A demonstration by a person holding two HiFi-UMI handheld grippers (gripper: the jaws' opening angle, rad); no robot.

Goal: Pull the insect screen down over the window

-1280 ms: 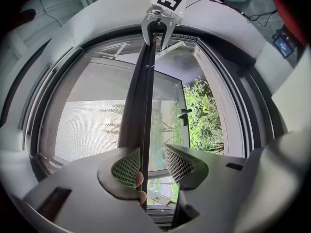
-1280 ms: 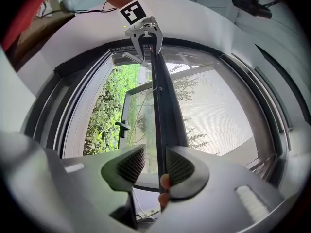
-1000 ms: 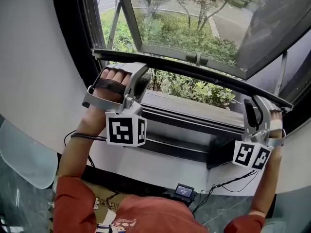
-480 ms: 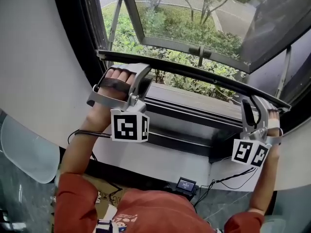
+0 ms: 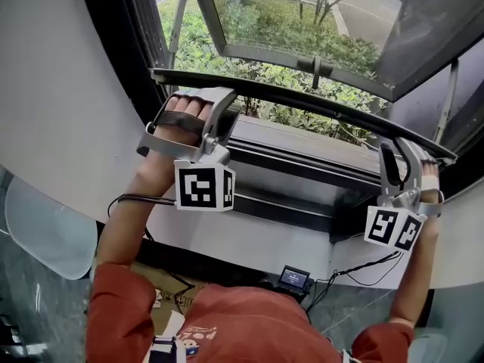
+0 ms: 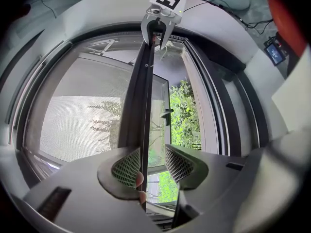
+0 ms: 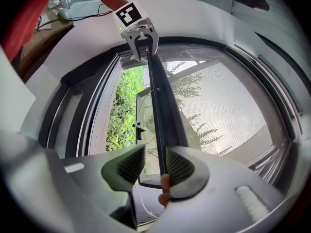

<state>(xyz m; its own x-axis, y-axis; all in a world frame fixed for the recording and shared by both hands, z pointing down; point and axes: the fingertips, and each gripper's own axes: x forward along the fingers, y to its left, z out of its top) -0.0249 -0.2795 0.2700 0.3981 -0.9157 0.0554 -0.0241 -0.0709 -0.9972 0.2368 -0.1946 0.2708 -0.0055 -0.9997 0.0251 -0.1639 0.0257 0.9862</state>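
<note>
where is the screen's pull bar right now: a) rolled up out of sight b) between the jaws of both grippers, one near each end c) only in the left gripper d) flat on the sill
b: the pull bar runs between the open jaws of the left gripper and the right gripper, one near each end.

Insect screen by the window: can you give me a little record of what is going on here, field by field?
screen mesh: partly down
bottom bar: above the sill, a gap under it
left hand-held gripper: jaws apart, astride the bottom bar
right hand-held gripper: jaws apart, astride the bottom bar
shrubs: green, seen through the gap
</note>
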